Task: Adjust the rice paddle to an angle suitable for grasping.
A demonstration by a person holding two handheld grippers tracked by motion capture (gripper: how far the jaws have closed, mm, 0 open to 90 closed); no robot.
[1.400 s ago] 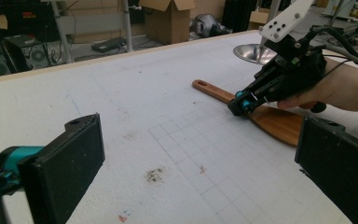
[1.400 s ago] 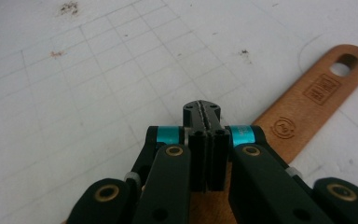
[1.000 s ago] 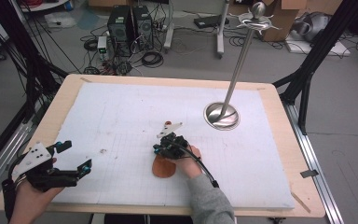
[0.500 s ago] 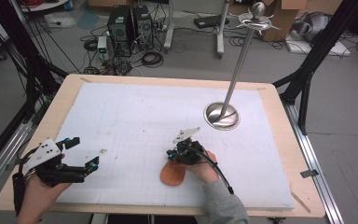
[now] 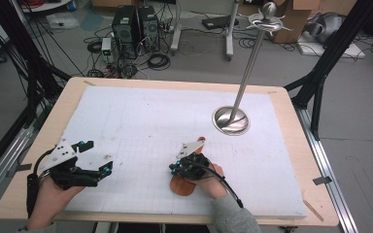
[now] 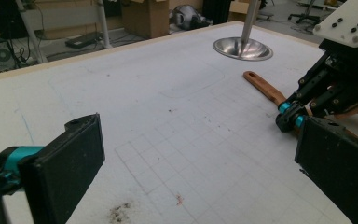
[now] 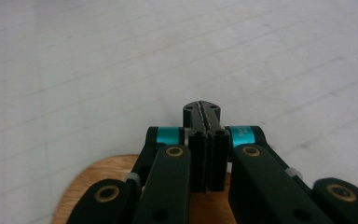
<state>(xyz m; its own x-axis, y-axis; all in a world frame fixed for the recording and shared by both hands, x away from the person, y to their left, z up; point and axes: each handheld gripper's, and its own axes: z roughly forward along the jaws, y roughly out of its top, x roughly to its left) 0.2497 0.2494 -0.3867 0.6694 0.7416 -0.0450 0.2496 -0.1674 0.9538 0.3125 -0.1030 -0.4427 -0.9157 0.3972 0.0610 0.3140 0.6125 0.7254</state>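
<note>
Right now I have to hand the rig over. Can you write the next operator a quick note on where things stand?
Left gripper: open, holding nothing, low over the white mat at its near left.
Right gripper: fingers pressed shut, right above the wooden spatula, which lies flat on the mat; whether it pinches the spatula can't be told.
Metal stand: far right of the mat, untouched.
Left: the spatula has yet to be lifted.

Even bright light, soft focus

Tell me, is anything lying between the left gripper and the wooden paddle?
Nothing visible. The left gripper is open, and only bare white mat lies between it and the paddle. The shut right gripper sits over the paddle, covering part of it.
</note>
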